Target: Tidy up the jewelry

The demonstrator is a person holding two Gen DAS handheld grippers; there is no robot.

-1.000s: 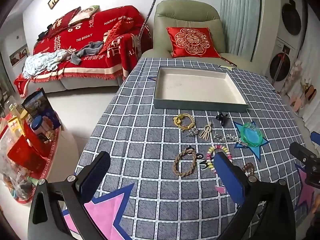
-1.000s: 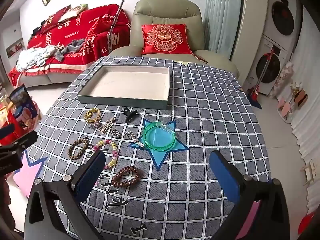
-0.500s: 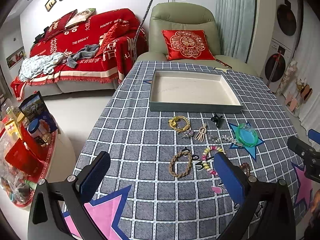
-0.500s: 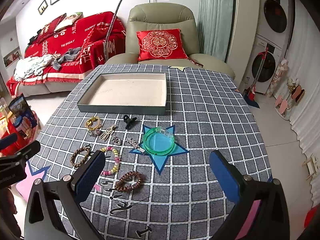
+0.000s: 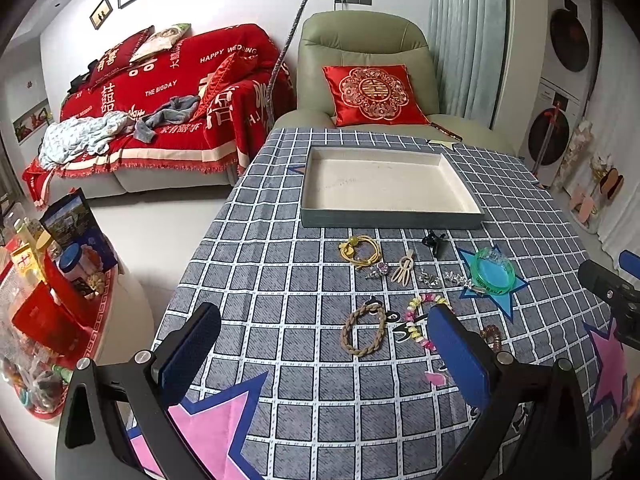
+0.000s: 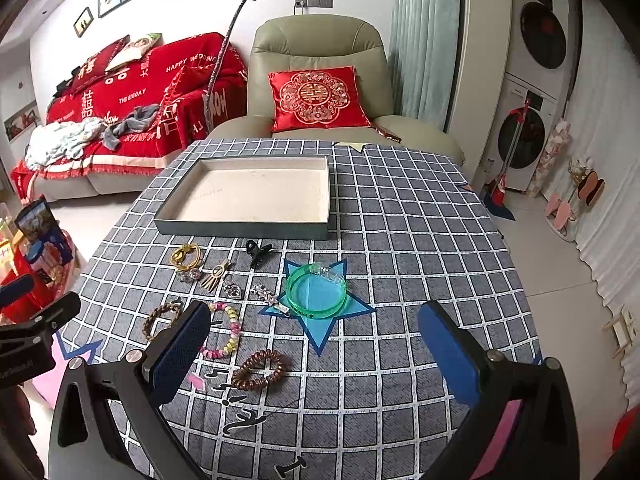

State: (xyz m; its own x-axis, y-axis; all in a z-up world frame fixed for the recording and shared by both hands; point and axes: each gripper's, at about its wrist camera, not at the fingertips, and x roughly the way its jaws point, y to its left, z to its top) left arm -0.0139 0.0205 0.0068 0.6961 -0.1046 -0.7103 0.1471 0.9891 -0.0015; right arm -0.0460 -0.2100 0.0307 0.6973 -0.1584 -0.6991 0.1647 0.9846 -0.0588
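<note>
An empty grey tray (image 5: 316, 216) (image 6: 244, 231) with a cream inside sits at the far middle of the checked tablecloth. In front of it lie a gold bracelet (image 5: 360, 251), a black claw clip (image 6: 256, 251), small silver pieces (image 6: 232, 290), a green bangle (image 6: 317, 291) (image 5: 493, 272), a braided tan bracelet (image 5: 363, 329), a pastel bead bracelet (image 6: 228, 334) and a brown coil hair tie (image 6: 260, 369). My left gripper (image 5: 324, 344) is open and empty, above the near table, short of the braided bracelet. My right gripper (image 6: 316, 342) is open and empty, above the hair tie and bangle.
A green armchair (image 6: 316, 60) with a red cushion stands behind the table. A red-covered sofa (image 5: 160, 92) is at the back left. A low stand with boxes and jars (image 5: 48, 280) is left of the table. Washing machines (image 6: 528, 92) stand at the right.
Both grippers have pulled back and risen a little, so the tray and jewelry look slightly farther off. Both stay open. Nothing on the table has moved.
</note>
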